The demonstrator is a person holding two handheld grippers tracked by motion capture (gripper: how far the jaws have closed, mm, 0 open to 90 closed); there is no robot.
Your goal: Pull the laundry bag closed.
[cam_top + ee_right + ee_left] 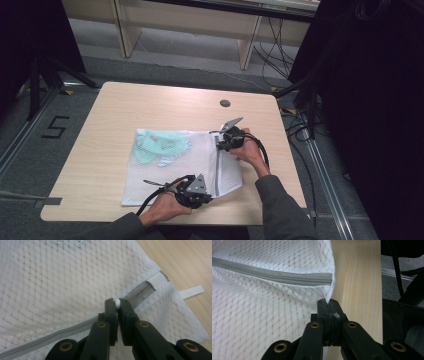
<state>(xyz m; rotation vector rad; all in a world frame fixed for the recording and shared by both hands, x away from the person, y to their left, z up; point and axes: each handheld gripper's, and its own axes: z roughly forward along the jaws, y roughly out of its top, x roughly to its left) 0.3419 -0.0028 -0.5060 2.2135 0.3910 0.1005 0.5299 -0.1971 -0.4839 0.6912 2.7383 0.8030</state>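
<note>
1. Light wooden table is sitting on grey floor, with a "5" floor marking at its left and dark curtains flanking it.
2. White mesh laundry bag is lying flat mid-table, with green cloth inside.
3. Left gripper is pinching the bag's corner below the grey zipper.
4. Right gripper is clamping the white zipper pull.
5. Both hands are resting low at the bag's right edge.
</note>
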